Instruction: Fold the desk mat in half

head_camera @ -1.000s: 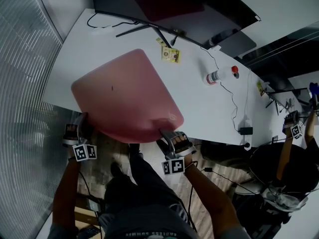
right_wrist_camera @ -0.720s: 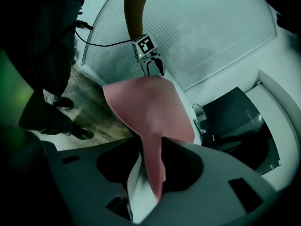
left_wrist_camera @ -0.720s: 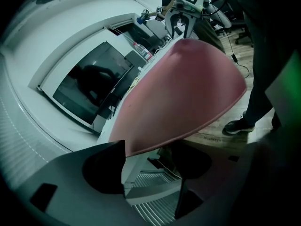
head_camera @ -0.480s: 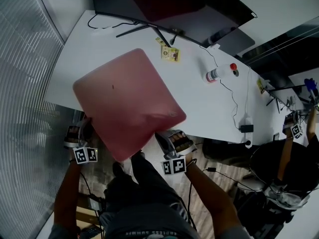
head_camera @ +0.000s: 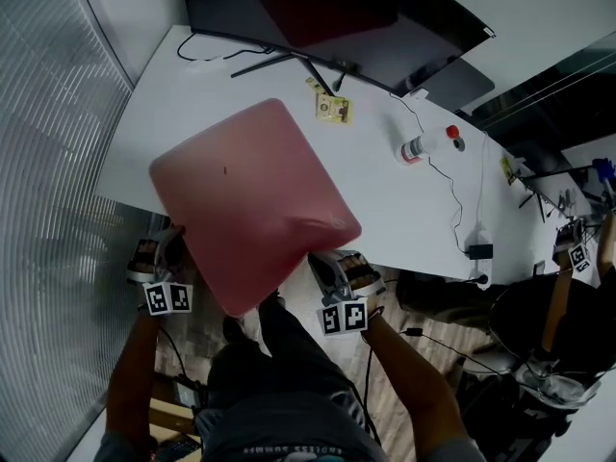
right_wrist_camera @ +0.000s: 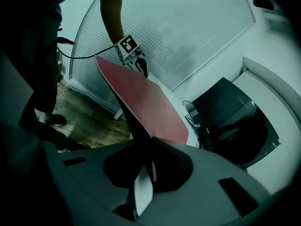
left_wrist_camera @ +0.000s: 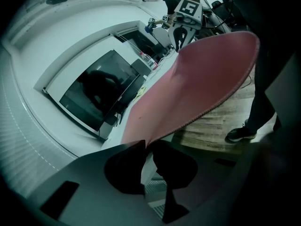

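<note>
The pink desk mat (head_camera: 250,195) lies slanted on the white table (head_camera: 404,210), and its near part juts out past the front edge. My left gripper (head_camera: 176,239) is at the mat's near left corner. Its jaws are closing, with the corner of the mat (left_wrist_camera: 197,79) pinched between the tips of the left gripper (left_wrist_camera: 146,144). My right gripper (head_camera: 323,258) is at the near right corner. Its jaws are also closing, and the mat's edge (right_wrist_camera: 146,102) runs in between the pads of the right gripper (right_wrist_camera: 151,144). That near edge is raised off the table.
A dark monitor (head_camera: 318,8) stands at the back of the table, with cables beside it. A small yellow packet (head_camera: 332,110), a bottle (head_camera: 423,146) and a power adapter (head_camera: 478,250) lie to the right. Window blinds (head_camera: 48,210) run along the left. Another person's arm (head_camera: 558,296) is at far right.
Both grippers have closed on the mat's near corners. The mat's near edge has come up off the table and now reaches farther toward me past the front edge.
</note>
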`<action>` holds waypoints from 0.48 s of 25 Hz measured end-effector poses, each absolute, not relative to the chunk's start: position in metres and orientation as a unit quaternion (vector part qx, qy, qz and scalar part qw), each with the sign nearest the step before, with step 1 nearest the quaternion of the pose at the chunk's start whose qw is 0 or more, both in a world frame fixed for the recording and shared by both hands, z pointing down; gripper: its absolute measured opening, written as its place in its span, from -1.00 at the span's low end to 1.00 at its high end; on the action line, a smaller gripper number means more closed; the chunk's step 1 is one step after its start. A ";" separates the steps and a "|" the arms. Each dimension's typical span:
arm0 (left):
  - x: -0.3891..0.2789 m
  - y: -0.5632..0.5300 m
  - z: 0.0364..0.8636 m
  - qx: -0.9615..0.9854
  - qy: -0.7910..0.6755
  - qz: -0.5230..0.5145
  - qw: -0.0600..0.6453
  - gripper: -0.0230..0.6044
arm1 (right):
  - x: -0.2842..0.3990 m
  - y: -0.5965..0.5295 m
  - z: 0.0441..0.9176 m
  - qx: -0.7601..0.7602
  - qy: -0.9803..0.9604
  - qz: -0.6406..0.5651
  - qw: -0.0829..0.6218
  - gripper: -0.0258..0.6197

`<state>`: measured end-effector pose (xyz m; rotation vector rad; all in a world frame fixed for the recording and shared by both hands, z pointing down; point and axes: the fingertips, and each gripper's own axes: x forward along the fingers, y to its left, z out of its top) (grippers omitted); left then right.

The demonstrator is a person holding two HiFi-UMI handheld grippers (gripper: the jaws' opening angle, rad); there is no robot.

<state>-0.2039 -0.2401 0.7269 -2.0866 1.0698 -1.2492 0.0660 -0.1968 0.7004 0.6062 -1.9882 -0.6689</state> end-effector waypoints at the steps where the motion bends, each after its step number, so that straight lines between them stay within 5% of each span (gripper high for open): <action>1: -0.203 -0.242 0.723 -0.763 0.393 -0.454 0.240 -0.74 | 0.067 -0.198 0.699 0.252 -0.810 -0.267 0.458 -0.78; 12: -0.199 -0.258 0.694 -0.766 0.405 -0.446 0.225 -0.76 | 0.073 -0.221 0.683 0.292 -0.823 -0.231 0.429 -0.78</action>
